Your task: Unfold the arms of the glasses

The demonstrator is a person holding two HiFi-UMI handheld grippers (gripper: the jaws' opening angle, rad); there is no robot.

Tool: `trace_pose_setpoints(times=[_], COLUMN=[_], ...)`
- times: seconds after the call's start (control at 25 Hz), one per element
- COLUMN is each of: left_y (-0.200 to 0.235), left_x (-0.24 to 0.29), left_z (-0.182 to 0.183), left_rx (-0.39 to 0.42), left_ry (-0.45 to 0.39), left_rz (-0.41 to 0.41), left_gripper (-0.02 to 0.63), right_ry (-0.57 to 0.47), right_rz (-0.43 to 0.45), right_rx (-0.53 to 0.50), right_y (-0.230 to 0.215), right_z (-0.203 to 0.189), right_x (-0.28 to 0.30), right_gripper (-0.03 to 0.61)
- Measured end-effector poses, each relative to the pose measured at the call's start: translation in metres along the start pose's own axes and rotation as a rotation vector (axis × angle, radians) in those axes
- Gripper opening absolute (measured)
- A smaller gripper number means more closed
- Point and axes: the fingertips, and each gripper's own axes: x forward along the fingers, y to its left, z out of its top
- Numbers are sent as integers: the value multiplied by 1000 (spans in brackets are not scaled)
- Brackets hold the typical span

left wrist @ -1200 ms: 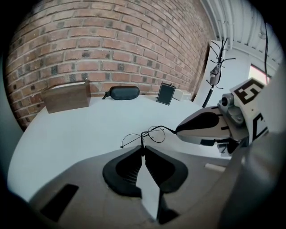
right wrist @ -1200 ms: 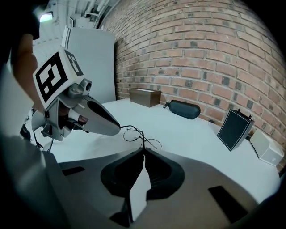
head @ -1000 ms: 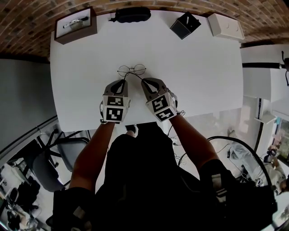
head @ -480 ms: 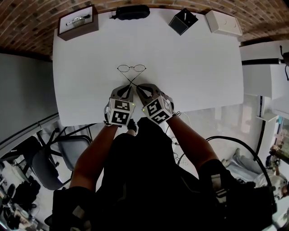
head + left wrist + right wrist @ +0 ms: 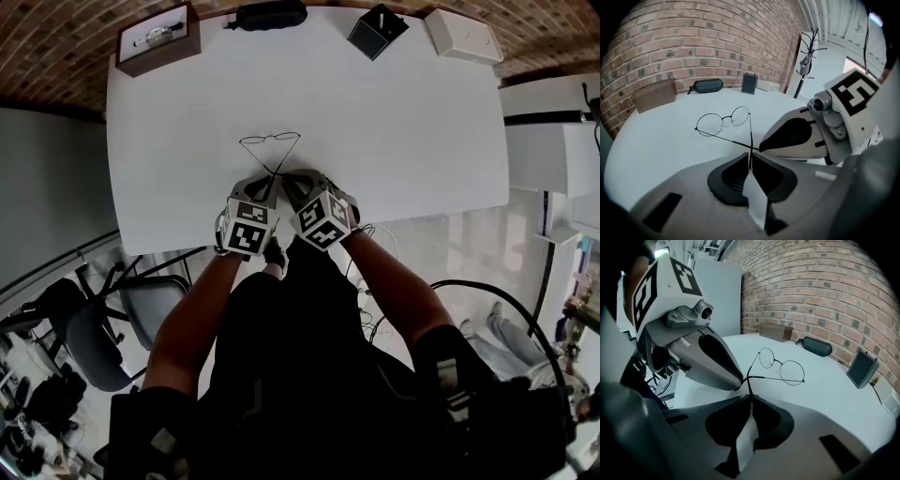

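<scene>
The glasses point(image 5: 270, 139) have a thin black wire frame with round lenses and sit over the middle of the white table point(image 5: 403, 141). Their two arms are swung out toward me and cross just before the jaws. My left gripper point(image 5: 266, 180) is shut on the tip of the arm hinged at the frame's right side point(image 5: 750, 136). My right gripper point(image 5: 286, 178) is shut on the tip of the other arm point(image 5: 764, 377). The two grippers are side by side, nearly touching, by the table's near edge. In the left gripper view the lenses point(image 5: 723, 121) lie beyond the jaws point(image 5: 750, 157); the right gripper view shows the same point(image 5: 782, 365).
Along the far edge stand a brown wooden box point(image 5: 156, 42), a black glasses case point(image 5: 265, 15), a small black box point(image 5: 378, 30) and a white box point(image 5: 466, 39). A brick wall runs behind them. A chair point(image 5: 112, 328) stands below the near left edge.
Both grippers have drawn back toward the table's near edge and come closer together, still gripping the arm tips. The arms now cross, and the frame has shifted slightly toward me.
</scene>
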Motion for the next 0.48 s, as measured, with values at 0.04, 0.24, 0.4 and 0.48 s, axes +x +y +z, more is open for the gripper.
trace_pose_setpoints(times=[0.04, 0.24, 0.4, 0.48], left_y=[-1, 0, 8, 17], left_x=[-1, -10, -22, -29], left_z=[0, 3, 8, 12], left_rx=[-4, -44, -114, -156], left_ry=[-1, -11, -56, -80], left_rz=[-3, -27, -20, 8], left_gripper=[34, 34, 35, 35], right_ry=[2, -9, -23, -50], right_rz=[3, 8, 29, 35], right_rx=[4, 0, 87, 193], right_y=[0, 0, 1, -2], right_z=[-2, -2, 3, 11], right_x=[0, -2, -12, -18], right_gripper=[12, 14, 12, 14])
